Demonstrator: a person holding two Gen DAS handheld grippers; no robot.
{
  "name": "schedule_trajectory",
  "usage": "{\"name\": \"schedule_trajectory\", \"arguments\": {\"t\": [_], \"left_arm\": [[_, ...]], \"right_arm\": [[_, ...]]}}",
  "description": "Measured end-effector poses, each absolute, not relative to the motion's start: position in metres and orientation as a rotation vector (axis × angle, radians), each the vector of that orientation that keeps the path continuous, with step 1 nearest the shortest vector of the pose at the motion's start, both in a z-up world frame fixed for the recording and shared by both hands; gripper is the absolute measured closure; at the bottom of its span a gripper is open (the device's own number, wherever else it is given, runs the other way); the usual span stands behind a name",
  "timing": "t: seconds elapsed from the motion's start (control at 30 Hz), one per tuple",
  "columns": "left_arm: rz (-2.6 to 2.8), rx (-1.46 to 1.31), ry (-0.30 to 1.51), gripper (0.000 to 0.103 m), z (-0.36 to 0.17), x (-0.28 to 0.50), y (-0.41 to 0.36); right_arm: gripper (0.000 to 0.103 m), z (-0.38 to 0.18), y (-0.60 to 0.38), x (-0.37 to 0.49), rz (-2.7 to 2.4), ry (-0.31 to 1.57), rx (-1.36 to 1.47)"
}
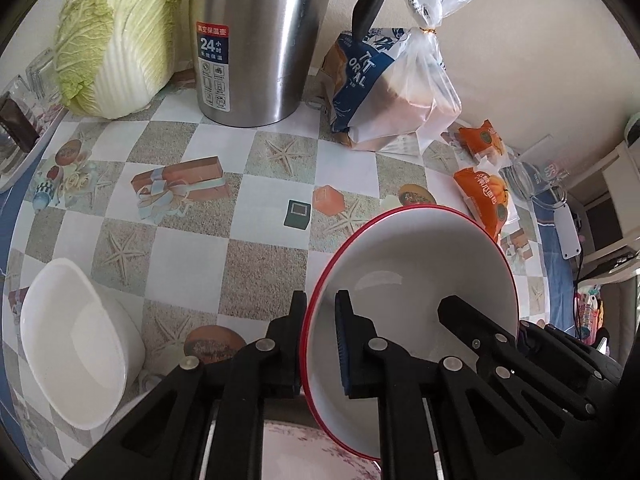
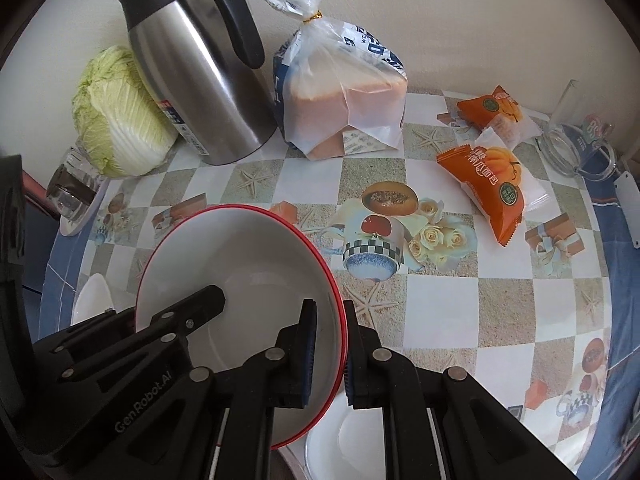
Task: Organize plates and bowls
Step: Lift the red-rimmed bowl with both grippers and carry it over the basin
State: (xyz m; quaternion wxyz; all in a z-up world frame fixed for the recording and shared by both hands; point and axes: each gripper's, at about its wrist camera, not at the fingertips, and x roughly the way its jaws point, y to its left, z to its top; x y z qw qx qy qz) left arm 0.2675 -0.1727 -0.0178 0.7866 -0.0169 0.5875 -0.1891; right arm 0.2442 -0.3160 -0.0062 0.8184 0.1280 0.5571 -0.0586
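A white bowl with a red rim hangs tilted above the table, held from both sides. My left gripper is shut on its left rim, one pad inside and one outside. On the opposite rim my right gripper is shut the same way; the same bowl fills the left wrist view's right half. Each view also shows the other gripper's finger reaching into the bowl. A plain white bowl stands on the table to the left. Under the lifted bowl lie a flower-patterned plate and a white dish.
Along the back wall stand a cabbage, a steel thermos jug and a bagged loaf of bread. Two orange snack packets and a glass jug lie at the right. Glasses on a tray sit at the left edge.
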Motion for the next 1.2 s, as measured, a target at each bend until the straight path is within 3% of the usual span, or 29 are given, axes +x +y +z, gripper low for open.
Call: {"name": "schedule_trajectory", "arguments": {"t": [0.47, 0.63, 1.2], "left_arm": [[-0.349, -0.084, 1.203, 0.09, 0.01, 0.208, -0.126], [-0.333, -0.104, 1.186, 0.085, 0.009, 0.184, -0.105], [-0.304, -0.13, 1.167, 0.085, 0.002, 0.139, -0.064]], "right_arm": [[0.09, 0.026, -0.27, 0.186, -0.066, 1.139, 0.235], [0.089, 0.029, -0.251, 0.162, -0.047, 1.118, 0.248], [0.089, 0.008, -0.216, 0.107, -0.039, 1.109, 0.37]]}}
